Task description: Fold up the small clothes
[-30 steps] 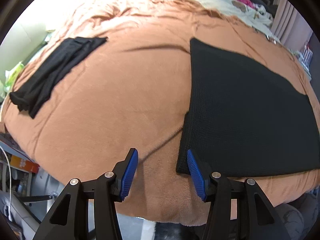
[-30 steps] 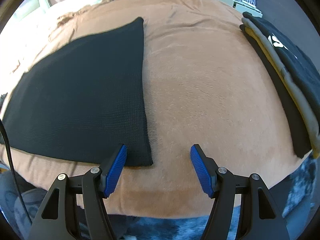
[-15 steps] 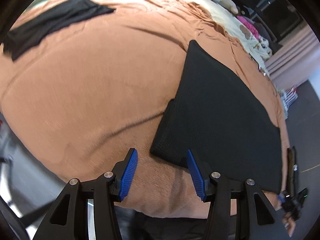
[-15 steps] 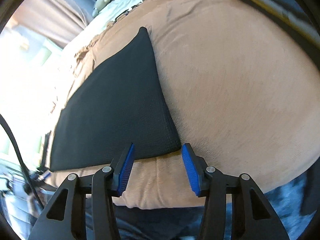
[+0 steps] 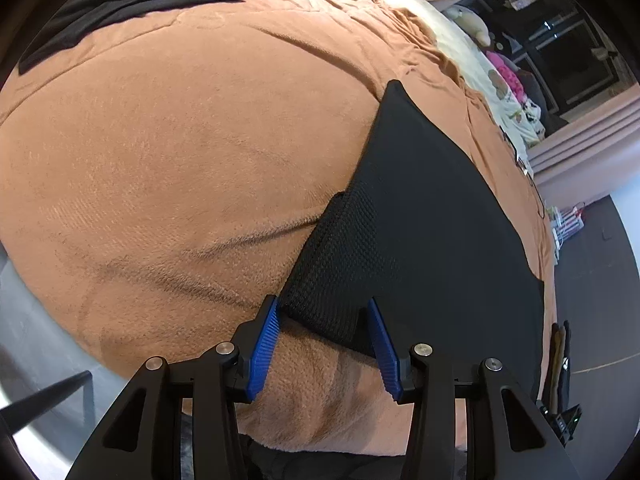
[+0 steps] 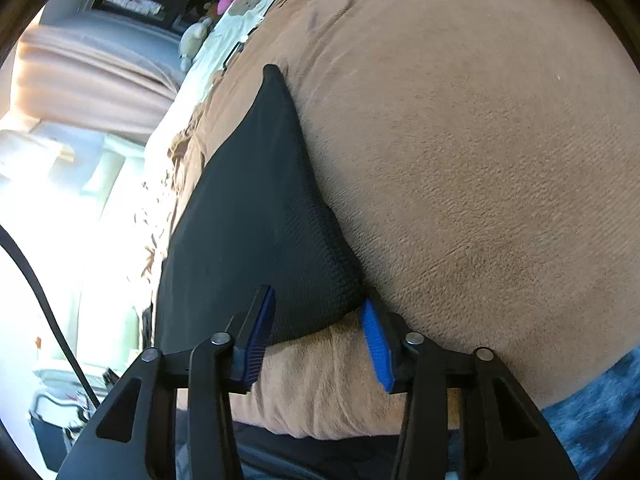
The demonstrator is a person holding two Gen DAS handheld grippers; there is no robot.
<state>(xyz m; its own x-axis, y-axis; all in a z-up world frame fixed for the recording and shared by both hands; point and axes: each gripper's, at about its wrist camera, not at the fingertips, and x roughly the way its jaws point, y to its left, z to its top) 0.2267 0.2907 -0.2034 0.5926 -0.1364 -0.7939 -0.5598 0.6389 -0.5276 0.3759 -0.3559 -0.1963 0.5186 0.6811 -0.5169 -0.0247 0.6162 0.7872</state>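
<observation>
No lettering or label could be read on anything in either view. The black waffle-knit folded garment (image 5: 432,216) lay flat on the bed, spread over a tan fleece blanket (image 5: 180,152) whose short nap was pressed into fine ridges and long soft creases. The garment's weave showed as a tight grid of little cells, its edges straight and its corners sharp. The left claw (image 5: 322,344) stood spread wide, its ribbed blue pads (image 5: 262,350) straddling the garment's near left corner, one to each side, not closed on it. And the right claw (image 6: 316,338) was likewise parted, blue ribbed fingers either side of the near right corner (image 6: 332,300), the right finger (image 6: 376,348) pressed into the fleece just beside the cloth. Far off on the blanket, in the left view, a second black smooth cloth (image 5: 128,0) lay in loose long folds. Beyond the fleece sat a pale printed sheet (image 5: 500,80) and pinkish pleated curtains (image 5: 580,152).
</observation>
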